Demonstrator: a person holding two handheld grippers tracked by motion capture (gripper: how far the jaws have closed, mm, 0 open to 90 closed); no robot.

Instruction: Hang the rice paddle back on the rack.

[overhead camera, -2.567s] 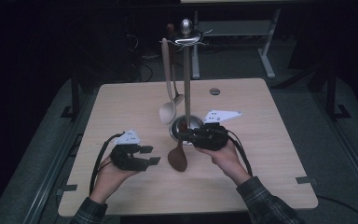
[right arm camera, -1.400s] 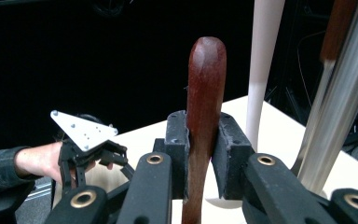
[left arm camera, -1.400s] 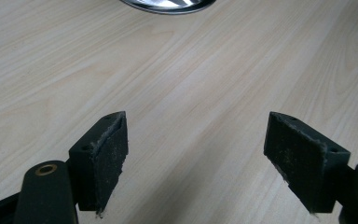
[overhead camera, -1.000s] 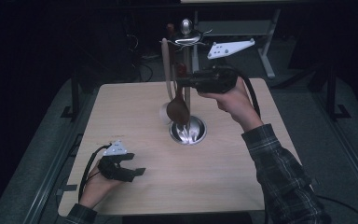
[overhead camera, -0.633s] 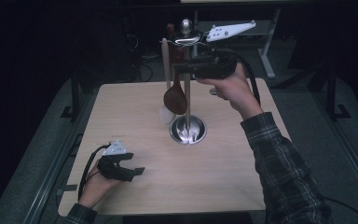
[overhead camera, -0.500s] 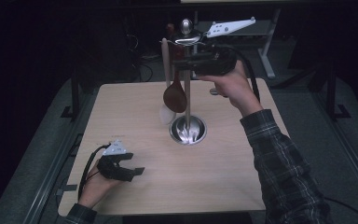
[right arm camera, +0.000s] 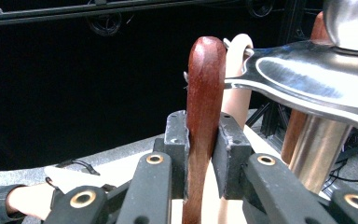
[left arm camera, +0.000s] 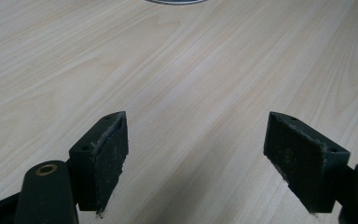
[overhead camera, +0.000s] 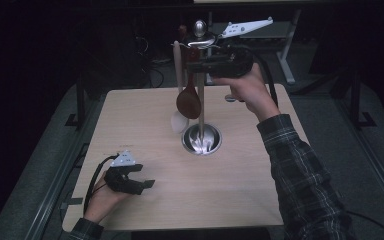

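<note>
The dark wooden spoon (right arm camera: 205, 116) is pinched upright near its handle top by the right gripper (right arm camera: 204, 154) — just beside the stand's hook plate (right arm camera: 307, 79); the left gripper (left arm camera: 200, 158) is spread wide over the table (left arm camera: 177, 70), idle.

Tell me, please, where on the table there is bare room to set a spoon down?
The table is bare along its near edge, between the left gripper and the sleeve, and across the far left corner. It is crowded around the rack's round base, where the pale spoon hangs and the right gripper holds the dark wooden spoon.
</note>
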